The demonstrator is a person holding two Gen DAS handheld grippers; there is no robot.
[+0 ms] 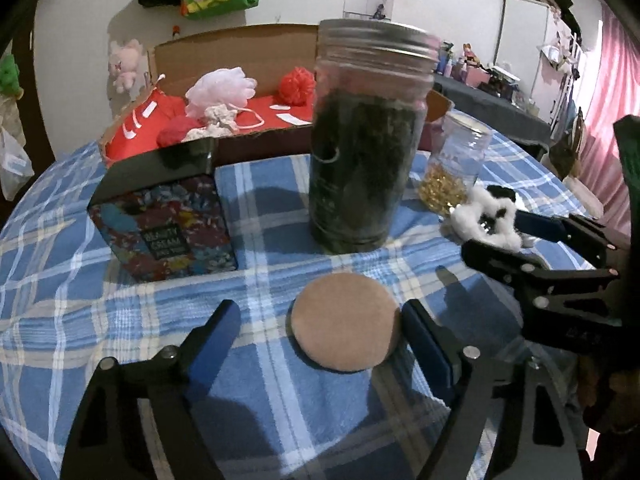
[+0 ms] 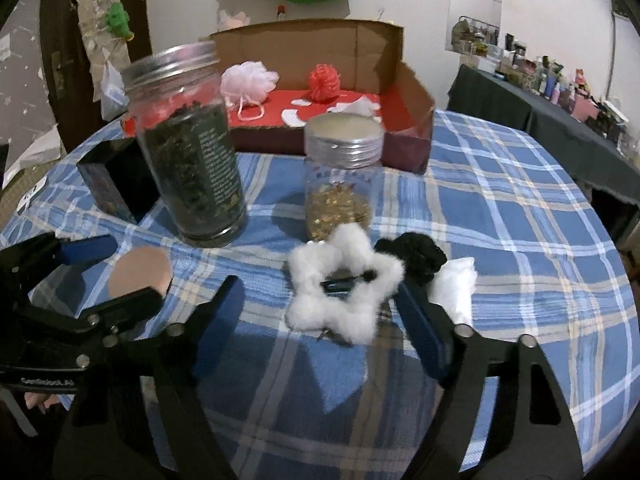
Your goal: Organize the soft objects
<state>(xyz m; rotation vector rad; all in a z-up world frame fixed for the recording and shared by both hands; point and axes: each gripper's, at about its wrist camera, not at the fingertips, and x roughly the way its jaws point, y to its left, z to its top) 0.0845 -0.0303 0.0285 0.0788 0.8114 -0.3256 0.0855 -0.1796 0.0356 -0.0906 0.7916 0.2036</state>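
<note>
- The worktop (image 2: 500,208), under a blue plaid cloth, fills the lower half of both views, and the soft things not yet sorted lie on it toward the bottom of the frame
- The cardboard box (image 2: 412,92) with a red lining sits at the upper middle of the right wrist view; a pink bath pouf (image 2: 248,80), a red pouf (image 2: 324,82) and some white pads already lie inside, so by my judgement the task is partly done
- The tall jar of dark leaves (image 1: 360,152), the small jar of gold bits (image 2: 340,184) and the printed box (image 1: 168,228) stand between the cardboard box and the loose items; they look hard and probably stay
- Left to move, as far as shown: the round tan puff (image 1: 344,322), the white fluffy scrunchie (image 2: 344,288), the black scrunchie (image 2: 416,256) and a white pad (image 2: 456,284) at lower right
- The left tongs (image 1: 316,320) are spread wide around the tan puff; the right-hand pad looks to touch its edge, the other stands apart, nothing gripped
- The right tongs (image 2: 320,300) are likewise spread wide astride the white scrunchie, not yet closed on it
</note>
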